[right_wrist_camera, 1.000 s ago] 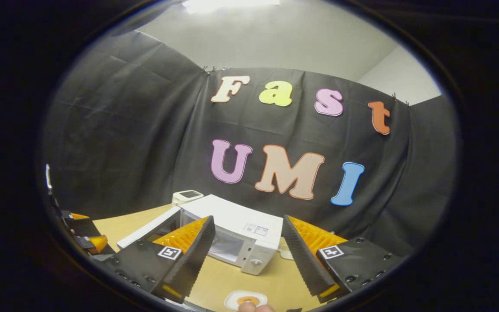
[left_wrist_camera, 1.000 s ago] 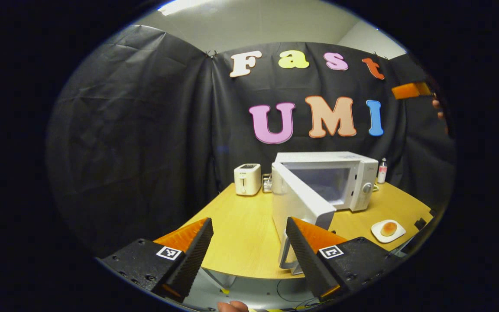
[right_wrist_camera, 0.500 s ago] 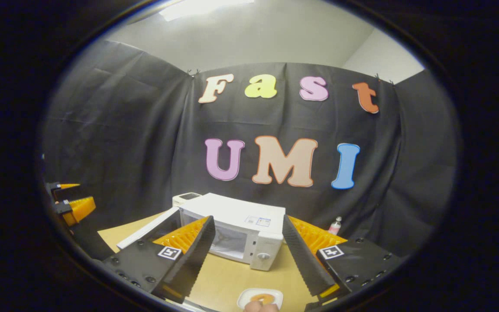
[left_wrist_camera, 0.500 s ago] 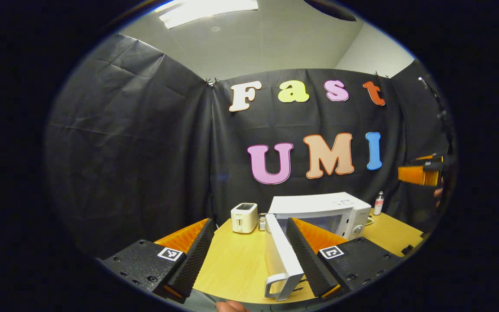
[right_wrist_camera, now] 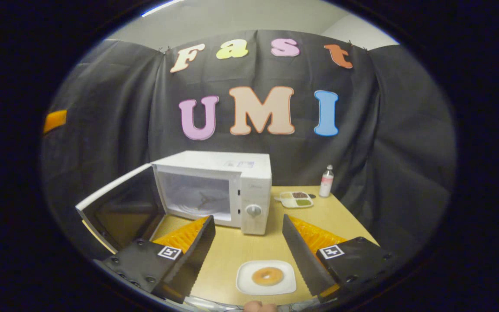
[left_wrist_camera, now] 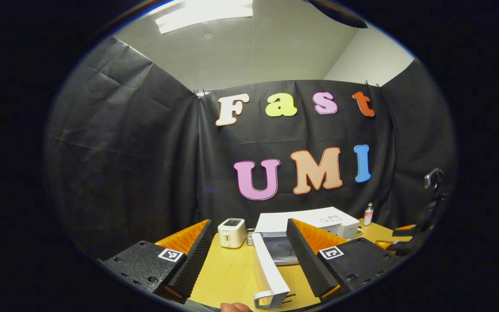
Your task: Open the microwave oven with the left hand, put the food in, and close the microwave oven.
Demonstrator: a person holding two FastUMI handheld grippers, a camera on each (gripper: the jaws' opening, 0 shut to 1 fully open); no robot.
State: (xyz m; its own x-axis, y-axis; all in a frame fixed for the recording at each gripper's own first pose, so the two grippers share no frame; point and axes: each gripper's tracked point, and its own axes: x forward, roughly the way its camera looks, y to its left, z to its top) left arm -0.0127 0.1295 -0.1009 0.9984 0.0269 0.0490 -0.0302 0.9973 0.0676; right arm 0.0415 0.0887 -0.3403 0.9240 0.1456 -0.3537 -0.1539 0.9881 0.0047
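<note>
Your left gripper point(left_wrist_camera: 249, 253) is held above the near edge of the table point(left_wrist_camera: 232, 271), fingers spread wide with nothing between them. Ahead of it in the left gripper view stands the microwave oven point(left_wrist_camera: 308, 223), its door point(left_wrist_camera: 267, 273) swung fully out toward you, handle end nearest the camera. A white toaster point(left_wrist_camera: 231, 232) sits just left of the oven, a small bottle point(left_wrist_camera: 368, 214) stands off to the oven's right near the wall. Your right gripper point(right_wrist_camera: 248, 253) is likewise spread apart and empty, hovering over the table's front edge. In the right gripper view the food, a ring-shaped pastry point(right_wrist_camera: 267, 276), lies on a white plate point(right_wrist_camera: 244, 284) on the table, in line between the two fingers but below them, untouched. The plate is well in front of the oven and apart from it. The oven cavity is open and lit, turntable visible inside. A divided dish point(right_wrist_camera: 296, 199) with coloured contents rests to the oven's right, beside the bottle. A fingertip point(right_wrist_camera: 260, 307) shows at the bottom edge.
</note>
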